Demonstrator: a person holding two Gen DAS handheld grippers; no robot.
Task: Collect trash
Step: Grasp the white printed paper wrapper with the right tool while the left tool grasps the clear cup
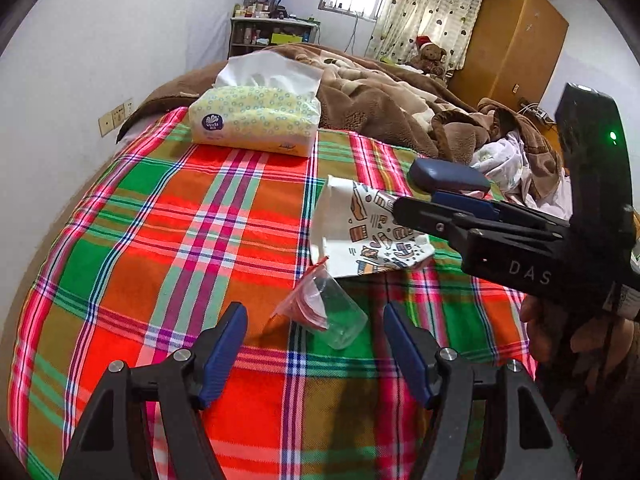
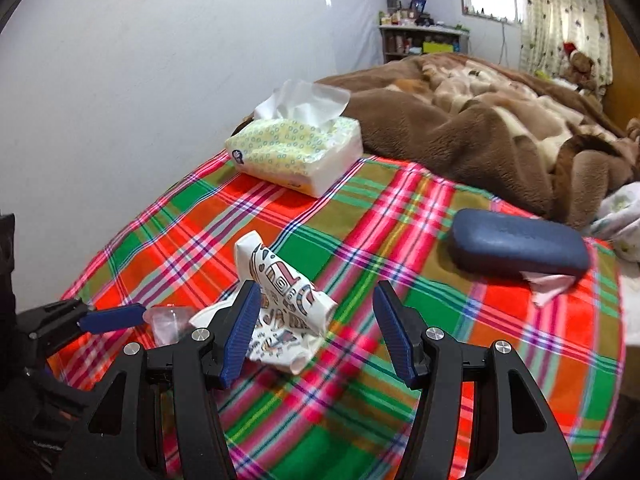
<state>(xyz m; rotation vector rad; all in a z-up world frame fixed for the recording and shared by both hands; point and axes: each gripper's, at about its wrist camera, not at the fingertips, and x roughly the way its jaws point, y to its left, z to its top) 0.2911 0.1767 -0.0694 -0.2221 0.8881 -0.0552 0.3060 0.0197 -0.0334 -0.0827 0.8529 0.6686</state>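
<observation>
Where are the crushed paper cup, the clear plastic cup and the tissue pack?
crushed paper cup (image 1: 360,236), left wrist view, on its printed side wall.
clear plastic cup (image 1: 340,316), left wrist view, on its transparent side.
tissue pack (image 2: 296,152), right wrist view, on its patterned top face.

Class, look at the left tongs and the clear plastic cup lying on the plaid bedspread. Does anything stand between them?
Nothing visible does. The clear plastic cup lies on its side just ahead of the open left tongs, with only bare plaid bedspread between. The crumpled paper cup lies beyond it.
</observation>
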